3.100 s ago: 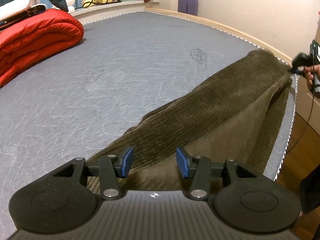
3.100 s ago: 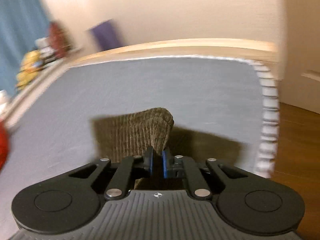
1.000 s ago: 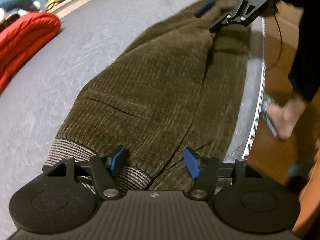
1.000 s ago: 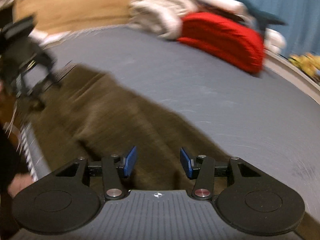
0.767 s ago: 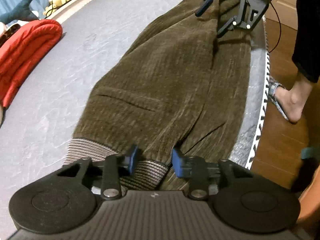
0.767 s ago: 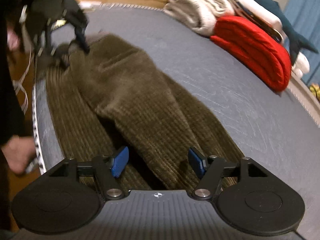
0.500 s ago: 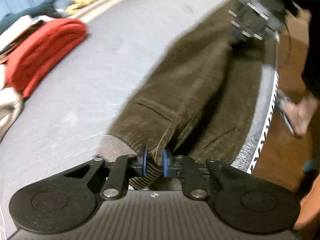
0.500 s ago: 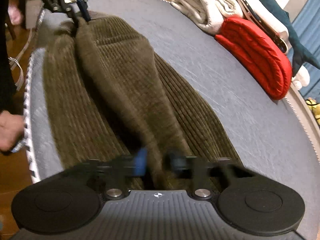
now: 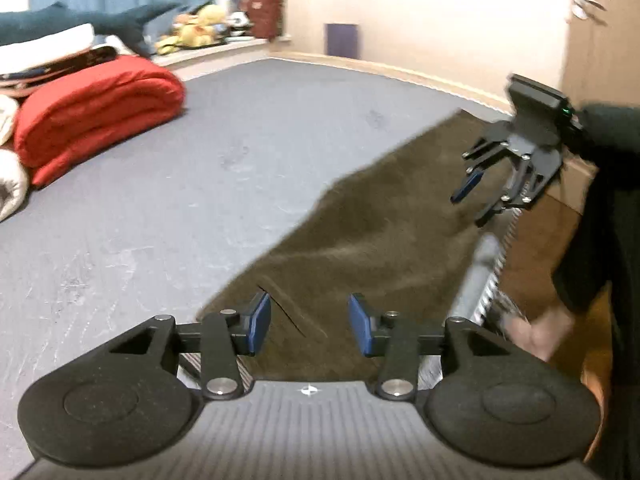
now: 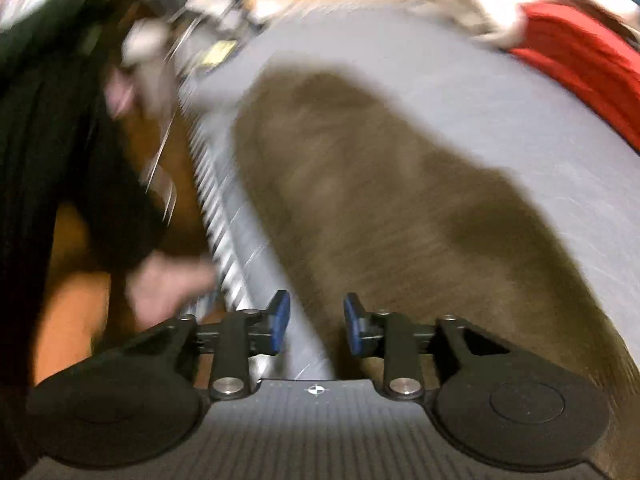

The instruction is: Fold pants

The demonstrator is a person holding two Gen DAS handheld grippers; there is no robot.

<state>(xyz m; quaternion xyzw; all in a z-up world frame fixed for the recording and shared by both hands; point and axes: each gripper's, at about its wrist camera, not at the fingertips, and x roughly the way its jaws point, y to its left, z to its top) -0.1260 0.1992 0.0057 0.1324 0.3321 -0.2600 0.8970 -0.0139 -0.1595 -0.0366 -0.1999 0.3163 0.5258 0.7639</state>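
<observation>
We see the grey quilted mattress point(image 9: 200, 184) ahead of both tools. The olive-brown corduroy pants point(image 9: 372, 240) lie flat along its near edge, under and beyond our jaws. Our left gripper point(image 9: 309, 323) stands spread, holding nothing. Our right gripper point(image 10: 313, 322) stands likewise spread, over the pants' edge.

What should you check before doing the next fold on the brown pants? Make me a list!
1. Left tongs open and empty: ok.
2. Right tongs open and empty: ok.
3. Pants lying on the mattress, not dangling off the edge: ok.
4. Pants smooth, no bunching: cannot tell, both views are blurred.
5. Red blanket away from the pants: ok.
6. Right tongs over the cloth: not ok, they hang over the mattress edge.
</observation>
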